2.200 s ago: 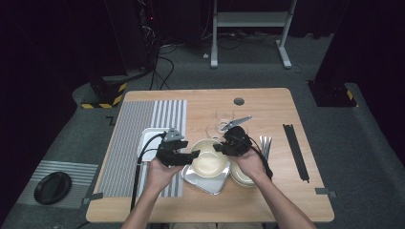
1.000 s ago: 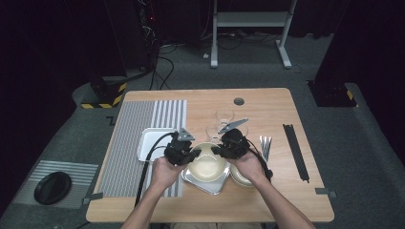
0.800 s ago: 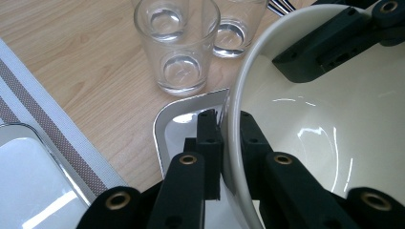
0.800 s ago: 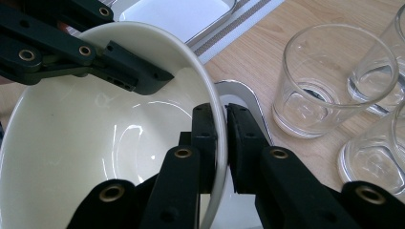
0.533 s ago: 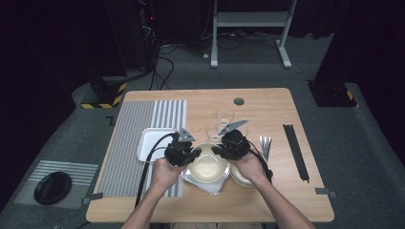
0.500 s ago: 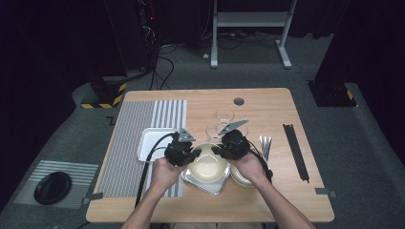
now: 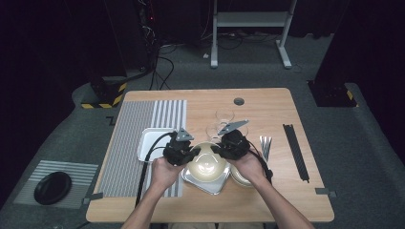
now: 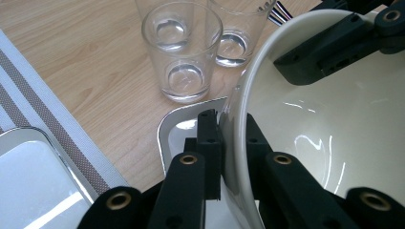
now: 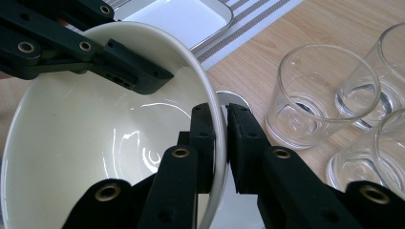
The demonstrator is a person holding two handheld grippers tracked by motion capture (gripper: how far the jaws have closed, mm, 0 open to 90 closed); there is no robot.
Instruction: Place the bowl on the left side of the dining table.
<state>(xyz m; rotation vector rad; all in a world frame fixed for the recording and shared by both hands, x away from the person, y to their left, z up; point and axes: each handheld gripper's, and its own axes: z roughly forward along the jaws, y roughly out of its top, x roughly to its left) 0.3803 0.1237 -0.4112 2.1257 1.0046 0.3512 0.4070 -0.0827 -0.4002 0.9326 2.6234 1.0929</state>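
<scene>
On the desk [image 7: 267,102], we hold the cream bowl [image 7: 206,162] over the metal tray [image 7: 191,177]. Left gripper [image 7: 190,153] and right gripper [image 7: 220,149] clamp fingers on opposite rims, the right just easing wider. Glasses [image 8: 182,52] stand behind.

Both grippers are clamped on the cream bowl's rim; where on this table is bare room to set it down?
Bare wood lies at the far right, between the glasses and the black strip, and along the near edge of the table. The striped mat is free left of the white tray. It is crowded around the bowl: square tray, glasses, forks.
</scene>
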